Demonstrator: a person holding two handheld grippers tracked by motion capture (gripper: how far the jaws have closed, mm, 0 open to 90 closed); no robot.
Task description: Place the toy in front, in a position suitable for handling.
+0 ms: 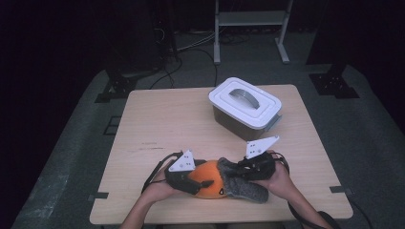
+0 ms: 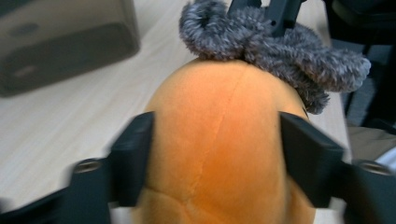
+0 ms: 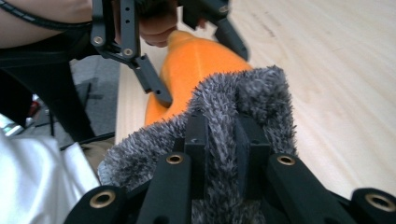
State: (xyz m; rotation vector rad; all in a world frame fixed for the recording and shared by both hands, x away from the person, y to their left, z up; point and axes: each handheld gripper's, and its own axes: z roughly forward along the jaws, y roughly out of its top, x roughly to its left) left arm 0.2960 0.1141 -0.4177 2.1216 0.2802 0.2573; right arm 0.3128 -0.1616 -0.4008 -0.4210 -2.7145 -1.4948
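While the orange plush [image 1: 206, 183] is clamped by the left gripper [image 1: 197, 181] at the worktop's [image 1: 167, 124] near edge | grey fuzzy cover [image 1: 244, 187] pinched by right gripper [image 1: 249, 168] | step judged: cover being drawn off | next: steady pull away from the plush required.

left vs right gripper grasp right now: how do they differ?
The left gripper has its fingers spread wide across the smooth orange plush body; the right gripper has its fingers nearly together, pinching a thin fold of the grey fuzzy fabric. Left squeezes a bulky, rounded form; right holds loose, floppy material. Both are shut on the same toy, near the table's front edge.
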